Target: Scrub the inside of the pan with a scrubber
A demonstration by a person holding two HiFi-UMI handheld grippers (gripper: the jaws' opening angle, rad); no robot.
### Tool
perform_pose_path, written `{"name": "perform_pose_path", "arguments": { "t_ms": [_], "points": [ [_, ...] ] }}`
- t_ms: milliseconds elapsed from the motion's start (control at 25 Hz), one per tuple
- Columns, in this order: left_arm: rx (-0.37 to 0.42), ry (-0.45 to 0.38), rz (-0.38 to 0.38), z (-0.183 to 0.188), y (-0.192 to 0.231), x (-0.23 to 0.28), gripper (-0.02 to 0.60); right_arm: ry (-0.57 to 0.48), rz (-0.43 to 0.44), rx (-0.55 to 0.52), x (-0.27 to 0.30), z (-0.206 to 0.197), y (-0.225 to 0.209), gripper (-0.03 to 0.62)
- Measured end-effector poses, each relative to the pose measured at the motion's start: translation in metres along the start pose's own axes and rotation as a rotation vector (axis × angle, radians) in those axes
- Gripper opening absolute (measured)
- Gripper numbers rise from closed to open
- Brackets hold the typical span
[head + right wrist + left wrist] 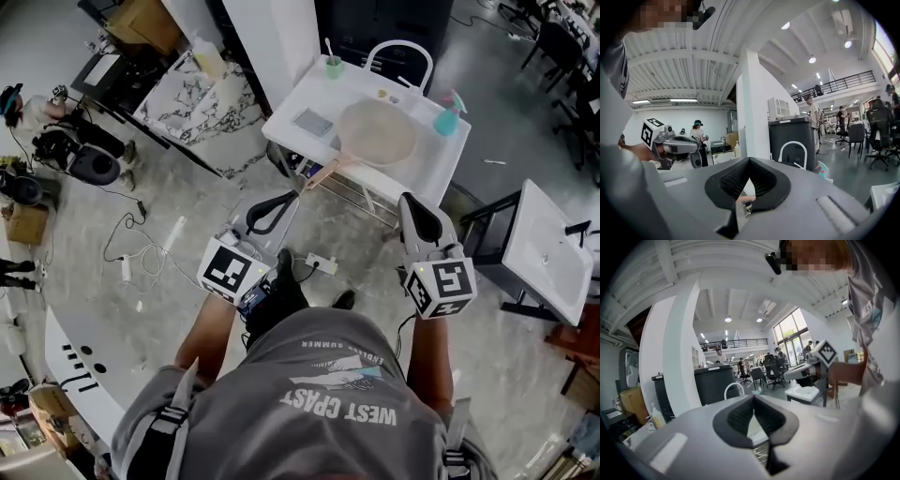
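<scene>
Left gripper (272,211) and right gripper (412,211) are both closed and empty in the head view. They are held side by side, well apart, over the floor on the near side of the sink table (281,120). Pan (377,131) lies on the table beyond them, its wooden handle pointing near-left past the table edge. Grey pad (312,122) just left of pan. Spray bottle (448,117) on pan's right, green cup (334,67) far left, faucet (398,52) at far edge.

Left gripper view: left gripper (753,401) pads meet at the tips, nothing between. Faucet (733,389) ahead, right gripper (820,363) off to the right.

Right gripper view: right gripper (749,164) jaws together, empty. Faucet (794,152) and spray bottle (822,169) ahead on the right, left gripper (670,140) at left.
</scene>
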State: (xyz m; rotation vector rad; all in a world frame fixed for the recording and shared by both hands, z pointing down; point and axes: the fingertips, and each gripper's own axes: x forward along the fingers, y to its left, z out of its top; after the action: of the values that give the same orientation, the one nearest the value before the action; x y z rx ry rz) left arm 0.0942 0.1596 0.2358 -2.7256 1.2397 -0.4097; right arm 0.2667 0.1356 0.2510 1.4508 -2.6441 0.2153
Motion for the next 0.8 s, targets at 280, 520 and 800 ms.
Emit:
{"name": "perform_pose_path", "arguments": {
  "t_ms": [280, 520, 800],
  "points": [
    [-0.014, -0.034, -0.072, -0.013, 0.036, 0.043, 0.003, 0.013, -0.109, -0.012, 0.020, 0.001, -0.027, 0.002],
    [-0.015, -0.078, -0.152, -0.010, 0.101, 0.077, 0.003, 0.031, -0.201, -0.005, 0.072, 0.011, -0.035, 0.002],
    [-0.031, -0.098, -0.185, -0.031, 0.204, 0.100, 0.003, 0.071, -0.239, -0.022, 0.161, 0.025, -0.015, 0.002]
  ]
}}
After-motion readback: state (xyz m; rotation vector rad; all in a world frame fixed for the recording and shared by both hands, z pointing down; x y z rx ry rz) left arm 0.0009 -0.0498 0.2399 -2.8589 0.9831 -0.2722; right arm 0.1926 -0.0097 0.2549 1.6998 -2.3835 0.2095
